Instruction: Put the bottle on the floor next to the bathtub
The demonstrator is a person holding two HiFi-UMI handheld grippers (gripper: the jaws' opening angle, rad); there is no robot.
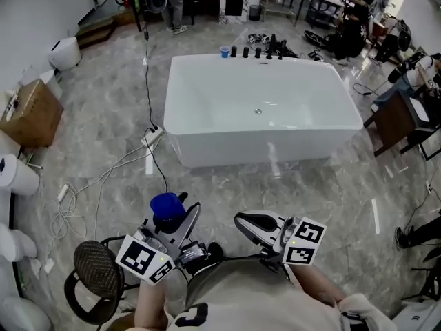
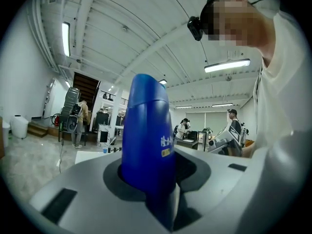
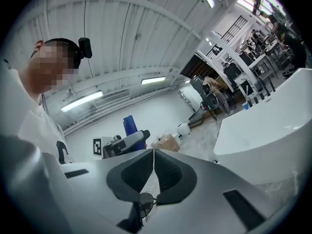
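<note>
A blue bottle (image 1: 167,209) stands upright between the jaws of my left gripper (image 1: 176,216), held close to the person's body and well above the floor. In the left gripper view the bottle (image 2: 146,130) fills the middle, with the left gripper (image 2: 151,179) shut on its lower part. My right gripper (image 1: 248,223) hangs beside it, shut and empty; in its own view the jaws (image 3: 153,155) meet along a thin line. The white bathtub (image 1: 262,147) stands ahead across the grey marble floor, and it also shows at the right in the right gripper view (image 3: 263,135).
A power strip with cables (image 1: 153,136) lies on the floor left of the tub. A cardboard box (image 1: 31,112) sits at the far left, a black round stool (image 1: 96,267) near the person's left side, a dark wooden table (image 1: 396,119) at the right. Small bottles (image 1: 255,52) line the tub's far rim.
</note>
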